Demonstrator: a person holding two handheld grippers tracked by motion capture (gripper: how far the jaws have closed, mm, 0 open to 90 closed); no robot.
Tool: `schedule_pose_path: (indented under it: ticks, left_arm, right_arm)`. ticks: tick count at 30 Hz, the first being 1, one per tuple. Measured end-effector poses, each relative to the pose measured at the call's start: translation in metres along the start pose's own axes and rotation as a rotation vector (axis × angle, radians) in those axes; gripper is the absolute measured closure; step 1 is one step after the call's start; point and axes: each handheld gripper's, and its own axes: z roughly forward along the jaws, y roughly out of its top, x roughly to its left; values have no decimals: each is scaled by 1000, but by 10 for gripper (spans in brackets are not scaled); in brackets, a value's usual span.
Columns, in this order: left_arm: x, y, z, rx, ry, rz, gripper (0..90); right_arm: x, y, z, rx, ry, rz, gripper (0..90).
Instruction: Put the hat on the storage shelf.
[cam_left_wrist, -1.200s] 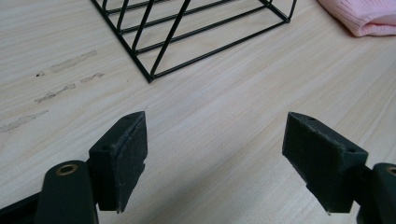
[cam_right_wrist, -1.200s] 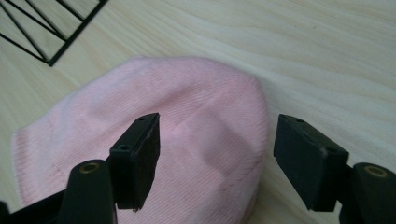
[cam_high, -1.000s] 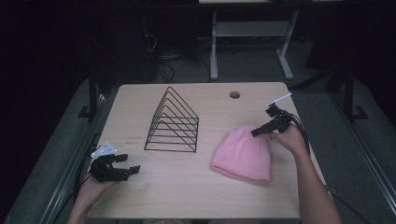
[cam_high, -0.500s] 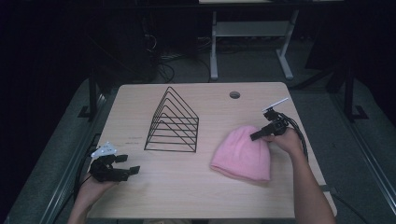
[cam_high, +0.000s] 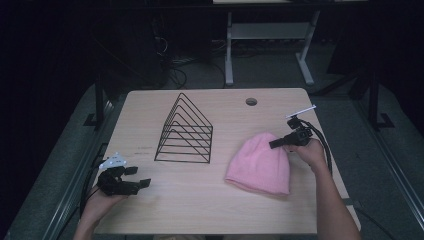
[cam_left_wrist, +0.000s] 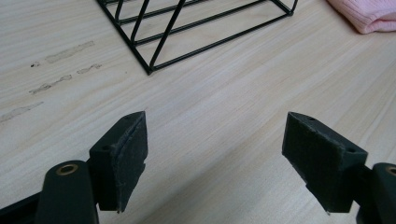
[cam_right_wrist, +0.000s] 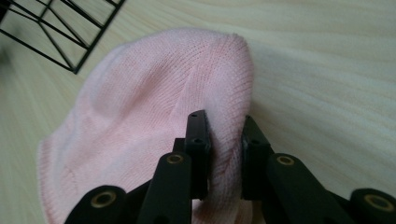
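High view first: the pink knit hat (cam_high: 260, 165) lies flat on the right half of the wooden table (cam_high: 200, 200), rounded top pointing away from me, its folded brim nearest my side. My right claw (cam_high: 278, 144) reaches the hat's top right edge. Right gripper view shows that claw (cam_right_wrist: 223, 135) clenched on a raised fold of the hat (cam_right_wrist: 140, 121), the ribbed knit bunched up between the two black jaws, while the rest of the fabric spreads out soft and slightly creased on the wood.

Just left of the hat stands a black wire rack (cam_high: 185, 132) shaped like a row of triangles, near the middle of the table and apart from the hat. One corner of it (cam_right_wrist: 56, 28) shows beyond the hat in the right gripper view.

My left claw (cam_high: 140, 177) rests low at the near left edge of the table, well apart from the hat. In the left gripper view its jaws (cam_left_wrist: 215, 149) stand wide, released, bare wood between them, with the rack's base (cam_left_wrist: 196, 32) ahead and a corner of the hat (cam_left_wrist: 369, 16) at upper right.
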Motion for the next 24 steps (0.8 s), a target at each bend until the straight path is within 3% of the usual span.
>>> schedule_pose_path:
  ticks: [7, 15, 24]
  left_arm:
    - [1, 0, -1, 5, -2, 2, 229]
    - [-2, 2, -2, -2, -20, 4, 237]
    - [-4, 4, -2, 3, -28, 18, 238]
  right_arm:
    - [11, 3, -14, -48, 21, -33, 778]
    - [33, 8, -39, -128, 52, -98, 784]
    - [54, 12, -63, -171, 55, -167, 788]
